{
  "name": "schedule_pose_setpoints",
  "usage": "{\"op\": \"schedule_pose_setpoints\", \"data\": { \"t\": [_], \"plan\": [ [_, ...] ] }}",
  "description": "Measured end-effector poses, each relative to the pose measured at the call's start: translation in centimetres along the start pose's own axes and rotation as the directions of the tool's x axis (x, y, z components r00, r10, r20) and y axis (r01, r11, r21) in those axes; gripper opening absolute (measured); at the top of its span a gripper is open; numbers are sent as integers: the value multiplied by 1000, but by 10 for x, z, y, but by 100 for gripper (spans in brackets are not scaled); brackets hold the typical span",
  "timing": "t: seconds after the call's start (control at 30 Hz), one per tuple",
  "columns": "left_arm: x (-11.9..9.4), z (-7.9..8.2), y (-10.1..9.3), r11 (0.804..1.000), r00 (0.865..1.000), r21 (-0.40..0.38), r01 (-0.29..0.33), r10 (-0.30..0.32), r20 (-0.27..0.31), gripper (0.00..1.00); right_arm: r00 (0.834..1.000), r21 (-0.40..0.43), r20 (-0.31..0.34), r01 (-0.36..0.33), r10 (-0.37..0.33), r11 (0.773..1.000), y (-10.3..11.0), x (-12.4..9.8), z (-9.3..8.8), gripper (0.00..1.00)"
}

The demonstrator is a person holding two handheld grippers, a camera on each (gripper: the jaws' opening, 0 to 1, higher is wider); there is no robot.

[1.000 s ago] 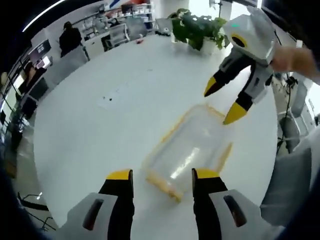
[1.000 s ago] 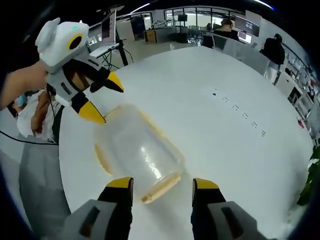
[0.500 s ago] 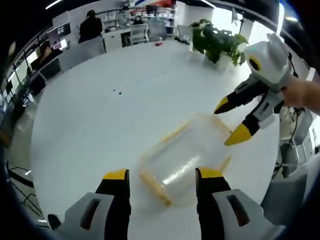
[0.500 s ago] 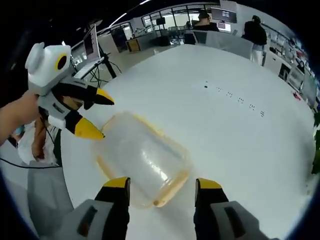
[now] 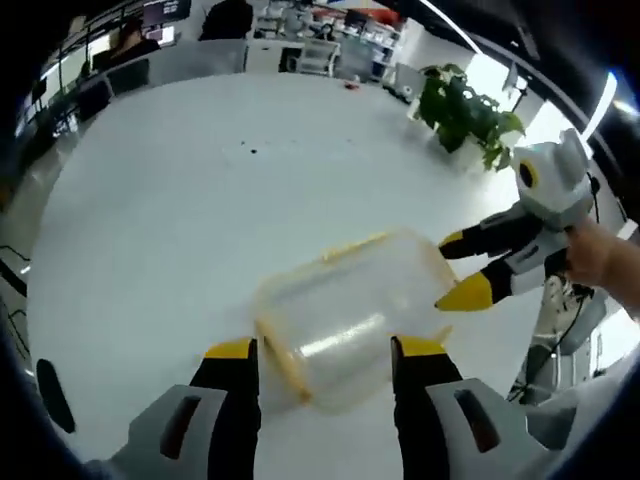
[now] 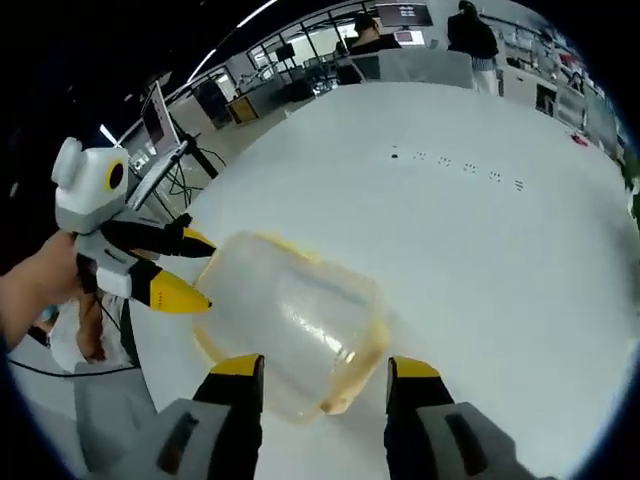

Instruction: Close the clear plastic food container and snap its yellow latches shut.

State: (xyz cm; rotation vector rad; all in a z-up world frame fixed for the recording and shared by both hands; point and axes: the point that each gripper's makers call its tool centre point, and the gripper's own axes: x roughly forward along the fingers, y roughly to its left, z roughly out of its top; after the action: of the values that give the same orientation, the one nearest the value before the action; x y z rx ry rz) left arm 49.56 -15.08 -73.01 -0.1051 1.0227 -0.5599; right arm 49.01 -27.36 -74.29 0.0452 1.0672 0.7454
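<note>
container (image 5: 345, 305) between grippers, plant (image 5: 462, 108) (left gripper view)

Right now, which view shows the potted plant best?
The left gripper view: the potted plant stands whole on the table's far edge. The right gripper view catches just a sliver of green leaves at its right edge.

Each camera rode low behind its own jaws and looked down, close, onto the white tabletop (image 5: 150, 200). The two views faced each other from opposite ends of the clear container (image 5: 345, 305), which both shared. The left gripper view took in the right hand-held gripper (image 5: 455, 268); the right gripper view took in the left hand-held gripper (image 6: 198, 268), seemingly equally near.
</note>
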Motion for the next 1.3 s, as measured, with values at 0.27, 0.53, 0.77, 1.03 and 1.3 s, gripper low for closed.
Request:
{"op": "schedule_pose_setpoints", "data": {
  "t": [0.27, 0.53, 0.77, 1.03, 1.3],
  "plan": [
    [3, -9, 1, 1000, 1000, 20, -2, 2, -9, 48, 1000, 32, 17, -18, 17, 999, 4, 2, 1, 43],
    [3, -8, 1, 1000, 1000, 19, -6, 6, -5, 45, 999, 40, 5, -36, 36, 999, 6, 3, 0, 41],
    [8, -4, -1, 999, 1000, -47, 16, -16, 13, 40, 997, 121, -13, -78, 81, 990, 13, 9, -11, 35],
    [8, -8, 0, 998, 1000, -52, 19, -18, 22, 41, 998, 131, 19, -68, 66, 989, 8, 6, -1, 37],
    [9, -7, 1, 999, 999, -42, 34, -33, 23, 42, 996, 182, 45, -80, 73, 980, 9, 5, -3, 37]
  ]
}}
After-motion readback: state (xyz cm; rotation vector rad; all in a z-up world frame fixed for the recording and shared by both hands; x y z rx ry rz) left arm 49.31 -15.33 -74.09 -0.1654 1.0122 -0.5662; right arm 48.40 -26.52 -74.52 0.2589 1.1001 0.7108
